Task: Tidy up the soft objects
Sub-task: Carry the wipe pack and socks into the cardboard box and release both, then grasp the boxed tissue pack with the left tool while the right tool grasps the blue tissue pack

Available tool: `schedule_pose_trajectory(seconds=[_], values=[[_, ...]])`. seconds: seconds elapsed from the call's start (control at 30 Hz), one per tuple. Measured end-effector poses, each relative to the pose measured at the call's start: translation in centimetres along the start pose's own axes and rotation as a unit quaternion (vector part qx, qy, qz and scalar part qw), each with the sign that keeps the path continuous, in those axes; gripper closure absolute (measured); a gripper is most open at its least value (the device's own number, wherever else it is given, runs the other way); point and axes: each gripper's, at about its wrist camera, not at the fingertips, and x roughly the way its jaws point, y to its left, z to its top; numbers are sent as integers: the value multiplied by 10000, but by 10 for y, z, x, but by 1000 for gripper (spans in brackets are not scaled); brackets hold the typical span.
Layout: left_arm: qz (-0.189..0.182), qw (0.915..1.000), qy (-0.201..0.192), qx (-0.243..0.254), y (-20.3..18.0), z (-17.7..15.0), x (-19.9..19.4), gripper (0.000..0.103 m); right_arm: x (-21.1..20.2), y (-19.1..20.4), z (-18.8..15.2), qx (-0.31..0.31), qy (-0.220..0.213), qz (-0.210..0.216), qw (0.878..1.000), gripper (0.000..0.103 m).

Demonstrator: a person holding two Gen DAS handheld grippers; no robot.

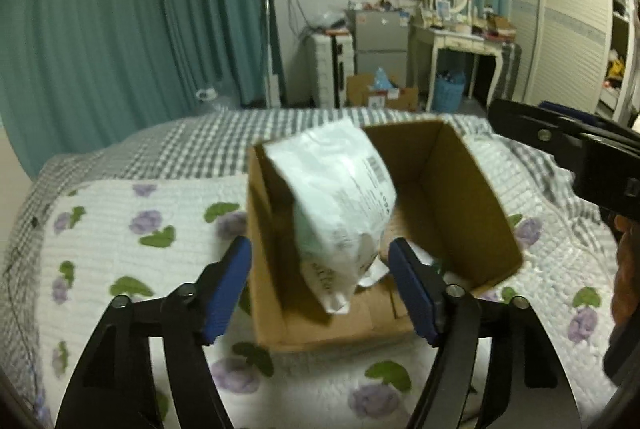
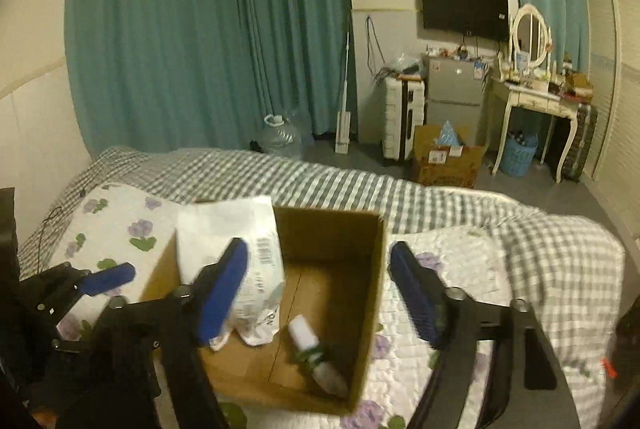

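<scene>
An open cardboard box (image 1: 452,181) (image 2: 332,233) stands on the bed. A white plastic mailer bag (image 1: 336,197) (image 2: 224,225), blurred, stands tilted inside it against the left wall. A small white bottle with green on it (image 2: 304,335) lies on the box floor. My left gripper (image 1: 324,281) is open at the box's near edge; the bag's lower end sits between its blue pads, with a gap on the left side. My right gripper (image 2: 320,293) is open over the box, its left finger in front of the bag. One blue pad (image 2: 108,279) of the left gripper shows at the left.
The box rests on a white quilt with purple flowers (image 1: 120,229) over a grey checked sheet (image 2: 320,181). Past the bed's far edge are a floor carton (image 2: 444,157), a fridge (image 2: 452,89), a dressing table (image 2: 536,97) and a water jug (image 2: 280,137).
</scene>
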Motion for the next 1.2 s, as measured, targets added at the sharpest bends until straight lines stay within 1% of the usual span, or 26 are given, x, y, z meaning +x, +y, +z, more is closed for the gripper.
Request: schedule_pose_trajectory(seconds=[0.07,0.1,0.17,0.23,0.33,0.37,0.47,0.53,0.63,0.73,0.8,0.83,0.9,0.97,1.03,1.07,1.1,1.13,1.17,1.2], values=[[-18,9999,-106,-49,3,0,-22,23,-24,3,4,-91,-42,-18,9999,17],[-40,9998,-159,-70,4,-1,-34,21,-43,6,7,-162,-74,-57,9998,16],[-72,9995,-299,-92,6,-3,-62,20,-70,12,6,-239,-123,-171,9995,10],[-84,9991,-414,-73,7,-6,-87,19,-104,16,6,-277,-195,-235,9992,8],[-2,9985,-535,-59,8,-15,-122,4,-147,24,2,-321,-156,-240,9991,6],[21,9982,-593,-64,8,-17,-131,3,-161,26,-1,-359,-108,-242,9990,6],[109,9976,-680,-64,9,-30,-154,3,-188,31,-14,-474,69,-248,9985,5],[82,9975,-690,-101,8,-40,-163,3,-203,37,-31,-560,269,-182,9979,5],[30,9980,-590,-204,6,-64,-168,3,-211,43,-62,-603,496,-62,9969,5],[94,9987,-402,-306,4,-92,-161,3,-206,51,-103,-747,704,-15,9947,5],[176,9988,-306,-324,1,-109,-152,3,-197,58,-130,-872,869,26,9924,5],[207,9988,-272,-361,0,-117,-147,3,-189,63,-150,-972,1037,111,9898,5],[193,9984,-140,-508,-1,-130,-134,3,-179,68,-177,-1075,1243,122,9863,5],[175,9984,-11,-540,-4,-138,-123,3,-169,72,-194,-1108,1463,172,9829,6],[237,9986,62,-459,-11,-144,-117,3,-157,74,-210,-1109,1672,270,9793,6],[237,9988,93,-418,-15,-146,-114,3,-152,74,-215,-1114,1768,275,9775,11],[203,9989,122,-398,-17,-148,-112,3,-146,74,-220,-1123,1872,260,9755,20],[168,9990,153,-397,-19,-150,-110,3,-141,73,-224,-1116,1985,256,9734,25],[137,9989,197,-395,-21,-152,-107,3,-138,72,-225,-1085,2059,280,9721,34],[125,9989,224,-386,-22,-154,-105,3,-136,70,-226,-1047,2115,330,9712,48]])
